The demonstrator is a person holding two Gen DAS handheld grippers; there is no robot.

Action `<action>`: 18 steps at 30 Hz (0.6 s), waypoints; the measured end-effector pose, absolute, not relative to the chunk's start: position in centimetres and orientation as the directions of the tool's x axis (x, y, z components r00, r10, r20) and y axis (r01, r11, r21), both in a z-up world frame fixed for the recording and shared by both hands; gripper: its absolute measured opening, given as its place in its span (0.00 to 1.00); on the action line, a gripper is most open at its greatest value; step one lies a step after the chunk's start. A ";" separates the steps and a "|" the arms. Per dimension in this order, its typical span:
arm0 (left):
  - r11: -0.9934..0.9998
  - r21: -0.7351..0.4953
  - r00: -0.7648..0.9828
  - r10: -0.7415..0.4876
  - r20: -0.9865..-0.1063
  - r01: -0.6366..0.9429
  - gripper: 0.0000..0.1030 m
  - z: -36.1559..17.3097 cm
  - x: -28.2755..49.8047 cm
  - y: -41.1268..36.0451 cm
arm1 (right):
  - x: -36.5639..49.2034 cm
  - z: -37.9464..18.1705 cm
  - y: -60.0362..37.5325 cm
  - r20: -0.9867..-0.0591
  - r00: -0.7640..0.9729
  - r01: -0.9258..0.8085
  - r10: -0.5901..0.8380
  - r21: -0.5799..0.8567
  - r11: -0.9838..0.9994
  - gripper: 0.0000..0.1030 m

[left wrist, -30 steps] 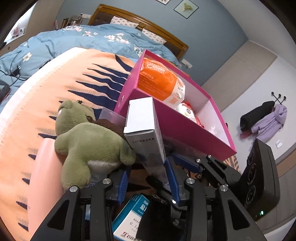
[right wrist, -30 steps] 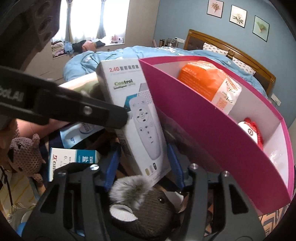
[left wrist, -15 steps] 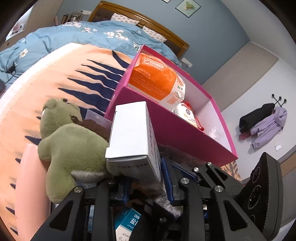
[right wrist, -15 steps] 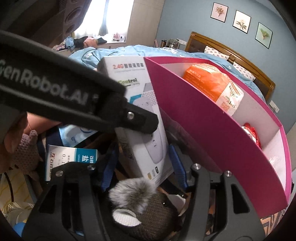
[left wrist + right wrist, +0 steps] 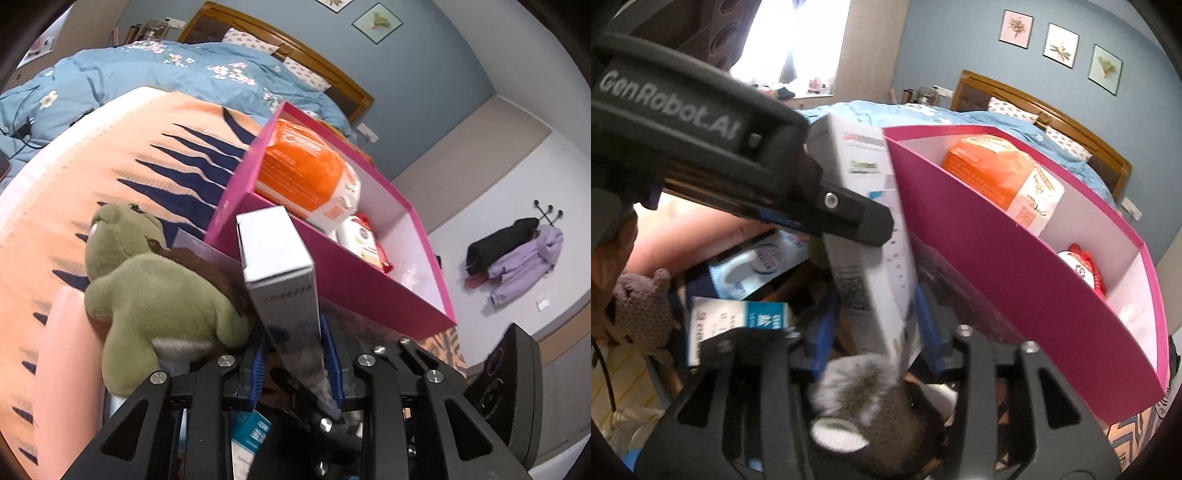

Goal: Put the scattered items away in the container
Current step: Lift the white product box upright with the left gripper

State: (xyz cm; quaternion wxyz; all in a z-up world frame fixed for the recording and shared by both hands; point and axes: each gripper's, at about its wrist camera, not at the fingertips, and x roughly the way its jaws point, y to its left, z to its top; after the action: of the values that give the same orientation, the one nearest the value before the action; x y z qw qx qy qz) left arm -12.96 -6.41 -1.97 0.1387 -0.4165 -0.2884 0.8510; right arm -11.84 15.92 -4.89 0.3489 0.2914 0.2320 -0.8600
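A white remote-control box (image 5: 275,258) stands upright against the near wall of the pink container (image 5: 354,280). My left gripper (image 5: 295,358) is shut on its lower part. In the right wrist view the same box (image 5: 871,236) sits between the fingers of my right gripper (image 5: 877,328), with the left gripper's finger (image 5: 849,218) clamped across it. The pink container (image 5: 997,258) holds an orange packet (image 5: 997,173) and a red-capped pack (image 5: 1082,269). A green plush turtle (image 5: 155,288) lies left of the box.
A grey plush mouse (image 5: 871,417) lies under my right gripper. A blue-white medicine box (image 5: 738,321), a blue pack (image 5: 757,266) and a knitted grey toy (image 5: 639,314) lie to the left. A bed with a blue quilt (image 5: 166,77) stands behind. A black device (image 5: 509,391) stands right.
The white box has turned edge-on and tilted toward the pink container's wall. My left gripper has closed tighter on it and its finger now crosses the box in the right wrist view.
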 end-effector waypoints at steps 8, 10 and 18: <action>-0.780 -0.625 -0.615 0.487 -0.620 0.012 0.27 -2.3 -13.2 -7.0 | -12.3 -4.9 15.4 -0.657 -0.590 0.740 -0.469 -0.206 -0.641 0.42; -0.776 -0.631 -0.615 0.493 -0.615 0.008 0.28 -2.2 -13.1 -7.0 | -12.2 -4.8 15.8 -0.649 -0.595 0.732 -0.474 -0.195 -0.652 0.42; -0.751 -0.660 -0.606 0.521 -0.602 0.010 0.29 -2.4 -13.1 -7.2 | -12.7 -4.4 16.8 -0.638 -0.605 0.718 -0.476 -0.178 -0.673 0.43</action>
State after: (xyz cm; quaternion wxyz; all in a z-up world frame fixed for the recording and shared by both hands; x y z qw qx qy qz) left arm -13.10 -7.24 -2.39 0.1525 -0.4171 -0.3181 0.8376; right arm -12.68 16.83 -4.42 0.3431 0.2823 0.2137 -0.8700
